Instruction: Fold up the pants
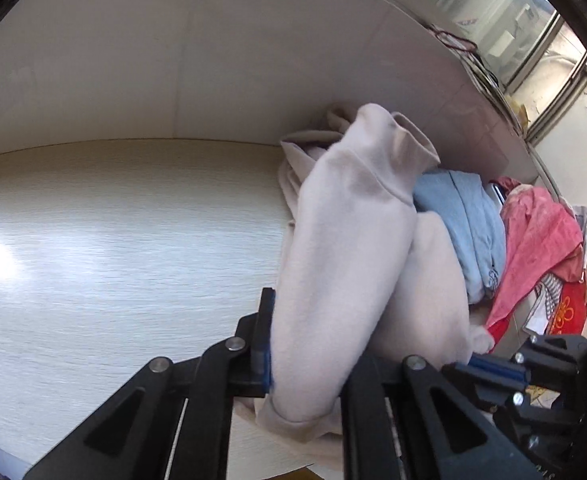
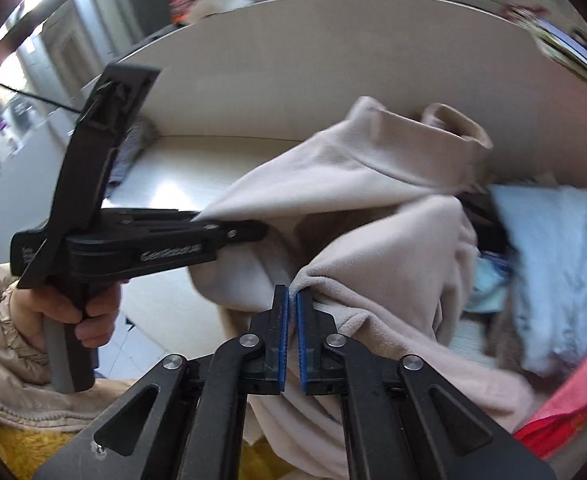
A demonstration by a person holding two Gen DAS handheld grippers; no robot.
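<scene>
Right wrist view: both grippers, right gripper (image 2: 292, 300) and left gripper (image 2: 249, 234), are closed on the pants (image 2: 393, 264), whose long axis runs away toward the wall.

A blue garment (image 1: 469, 224) and a pink cloth (image 1: 541, 240) lie piled on the pale wood-grain table (image 1: 113, 248).

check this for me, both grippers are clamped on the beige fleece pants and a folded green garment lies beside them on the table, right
Not quite: the folded garment beside the beige fleece pants is light blue, not green, as the left wrist view shows. The rest stands: the left gripper and the right gripper are both clamped on the pants over the pale wooden table.
</scene>
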